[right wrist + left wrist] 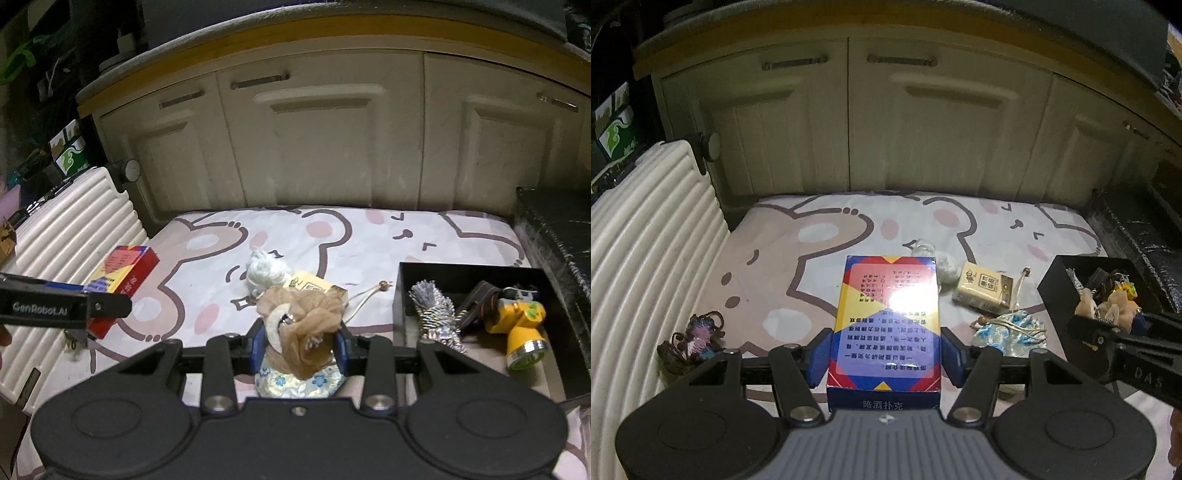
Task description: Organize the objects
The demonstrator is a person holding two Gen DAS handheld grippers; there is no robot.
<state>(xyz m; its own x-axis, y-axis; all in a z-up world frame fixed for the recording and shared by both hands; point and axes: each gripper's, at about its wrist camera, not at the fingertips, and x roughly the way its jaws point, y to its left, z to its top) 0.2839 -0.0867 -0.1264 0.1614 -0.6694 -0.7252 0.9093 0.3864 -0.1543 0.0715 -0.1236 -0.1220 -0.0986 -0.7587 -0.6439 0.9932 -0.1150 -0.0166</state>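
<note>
My left gripper (884, 354) is shut on a card box (886, 317) printed in red, yellow and blue, held above the cartoon mat (798, 280); the same card box (120, 275) shows at the left of the right wrist view. My right gripper (300, 345) is shut on a crumpled tan gauze pouch (304, 325), lifted over a blue floral pouch (299, 380). On the right stands a black box (472, 271), its contents a silver tassel (434, 306), a brown strap and a yellow flashlight (519, 325). In the left wrist view the tan pouch (1108, 308) hangs at the black box (1056, 284).
On the mat lie a white tuft (266, 273), a tan carton (984, 290) with a cord, and the floral pouch (1008, 332). A dark ornament (692, 341) rests against a ribbed white suitcase (646, 240) on the left. Cream cabinet doors (317, 147) close the back.
</note>
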